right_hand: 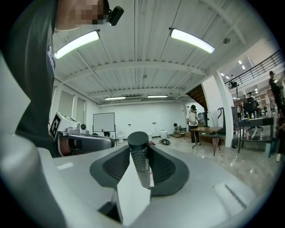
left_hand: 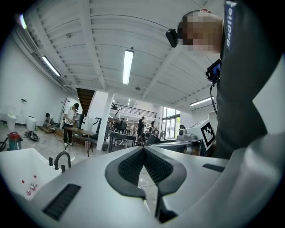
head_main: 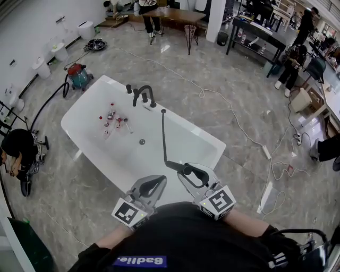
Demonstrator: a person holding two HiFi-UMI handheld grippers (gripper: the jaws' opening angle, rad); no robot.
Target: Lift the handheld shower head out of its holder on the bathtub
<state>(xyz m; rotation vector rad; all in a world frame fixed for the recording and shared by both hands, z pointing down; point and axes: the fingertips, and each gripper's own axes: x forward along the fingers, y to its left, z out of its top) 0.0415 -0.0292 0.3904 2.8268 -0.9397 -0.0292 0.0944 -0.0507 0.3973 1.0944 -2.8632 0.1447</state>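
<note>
Surrounding room: an open hall with a glossy grey marble-look floor (head_main: 234, 79) and white walls; a wooden desk (head_main: 175, 15) stands at the far end, and people are at the right edge.
Floor clutter: a teal and red vacuum cleaner (head_main: 79, 76) sits just left of the tub. Pale cables (head_main: 239, 125) snake over the tiles to the right. A person (head_main: 18, 151) crouches at the left edge.
Bathtub (head_main: 85, 114): white and freestanding in the middle of the floor, with a black faucet (head_main: 143, 95) on its far rim and a few small bottles (head_main: 112, 119) lying inside near that end.
Shower head (head_main: 178, 167): away from the faucet, over the near end of the tub. Its black hose (head_main: 163, 135) runs back to the far rim just right of the faucet.
Right gripper (head_main: 188, 171): jaws partly closed and clamped on the shower head's dark cylindrical handle, which stands up between the ribbed pads.
Left gripper (left_hand: 143, 149): jaw tips together with nothing between them, held just beside the right gripper above the near rim.
</note>
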